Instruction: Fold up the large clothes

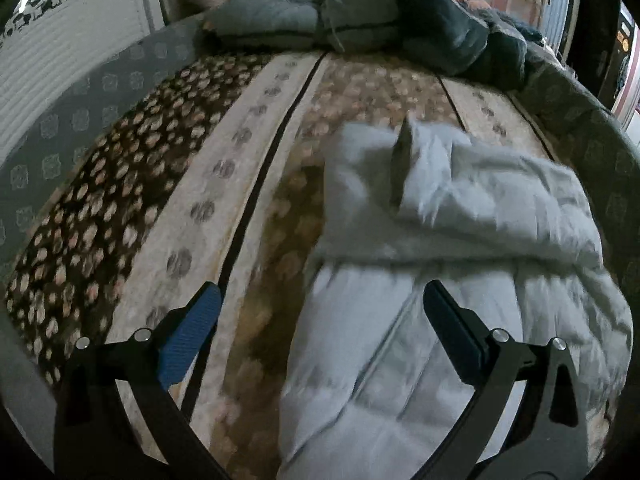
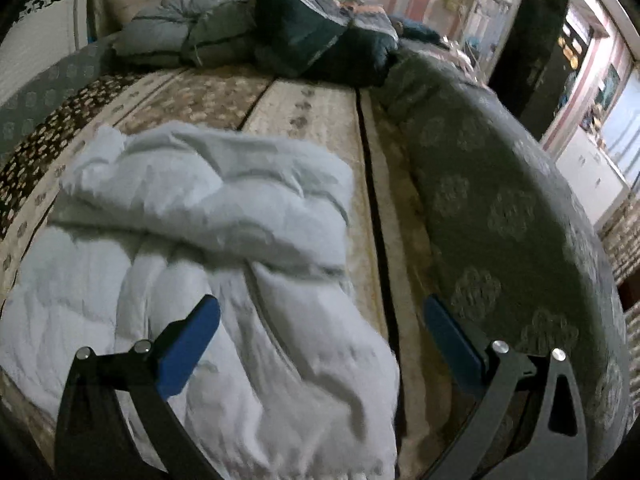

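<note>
Nearest in both wrist views are the claws themselves: the left gripper hangs with its blue-padded jaws spread wide and empty over the left edge of the garment, and the right gripper is likewise spread wide and empty, one finger over the cloth and the other over bare bedding to its right. Between and beyond them lies the white padded jacket, a quilted, puffy garment spread on the patterned blanket in the near right part of the bed, with its far part already bunched or turned over into a thick roll across its width. It looks soft, light and bulky, likely springy enough to puff open again after a fold, and its smooth shell may slip between the pads; a deep bite on a stitched seam or the near hem at each side would probably hold better than a pinch on a puffed panel. A small dark strip stands up from the rolled part; whether it is a tag or a lining I cannot tell. To the right runs a grey floral bedspread. Far off, well apart from the jacket, a heap of grey and dark quilted jackets sits at the bed's far end, leaving the space between open for folding.
</note>
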`<action>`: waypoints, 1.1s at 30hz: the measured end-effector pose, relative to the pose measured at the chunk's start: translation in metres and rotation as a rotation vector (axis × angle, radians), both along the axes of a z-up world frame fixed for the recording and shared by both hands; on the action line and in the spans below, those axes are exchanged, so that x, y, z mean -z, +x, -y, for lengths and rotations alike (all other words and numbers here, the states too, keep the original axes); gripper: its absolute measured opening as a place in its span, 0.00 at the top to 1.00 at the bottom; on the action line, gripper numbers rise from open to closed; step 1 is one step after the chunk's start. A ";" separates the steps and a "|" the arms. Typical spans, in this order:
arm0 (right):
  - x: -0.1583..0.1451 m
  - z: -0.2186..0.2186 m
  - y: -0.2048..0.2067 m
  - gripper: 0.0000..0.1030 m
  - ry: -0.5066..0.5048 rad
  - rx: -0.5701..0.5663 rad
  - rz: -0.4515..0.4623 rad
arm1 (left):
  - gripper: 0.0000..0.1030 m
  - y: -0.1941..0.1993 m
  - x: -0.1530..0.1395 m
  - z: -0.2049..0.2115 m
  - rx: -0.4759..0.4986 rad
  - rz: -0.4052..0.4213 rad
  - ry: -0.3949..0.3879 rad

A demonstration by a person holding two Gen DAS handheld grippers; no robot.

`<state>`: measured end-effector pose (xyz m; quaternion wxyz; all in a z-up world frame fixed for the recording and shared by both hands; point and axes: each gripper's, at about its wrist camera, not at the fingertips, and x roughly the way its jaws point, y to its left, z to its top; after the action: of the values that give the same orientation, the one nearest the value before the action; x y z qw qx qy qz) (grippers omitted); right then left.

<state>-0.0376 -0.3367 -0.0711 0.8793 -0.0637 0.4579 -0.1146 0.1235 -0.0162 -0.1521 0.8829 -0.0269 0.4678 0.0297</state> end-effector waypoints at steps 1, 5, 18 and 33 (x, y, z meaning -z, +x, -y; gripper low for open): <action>0.007 0.003 -0.005 0.02 -0.003 0.002 -0.022 | 0.03 -0.007 0.007 0.001 0.014 -0.029 -0.015; 0.027 0.019 -0.026 0.02 0.006 0.014 -0.107 | 0.03 -0.042 0.027 0.001 0.043 -0.112 -0.053; 0.055 0.059 -0.082 0.02 0.167 0.129 -0.137 | 0.03 -0.081 0.046 -0.015 0.025 -0.149 -0.046; 0.109 0.064 -0.071 0.02 0.237 0.149 -0.277 | 0.03 -0.099 0.094 0.061 0.206 -0.257 -0.006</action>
<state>-0.1090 -0.4004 -0.1799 0.7983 0.0595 0.5882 -0.1149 0.0244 -0.0768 -0.2465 0.8141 0.0225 0.5772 -0.0592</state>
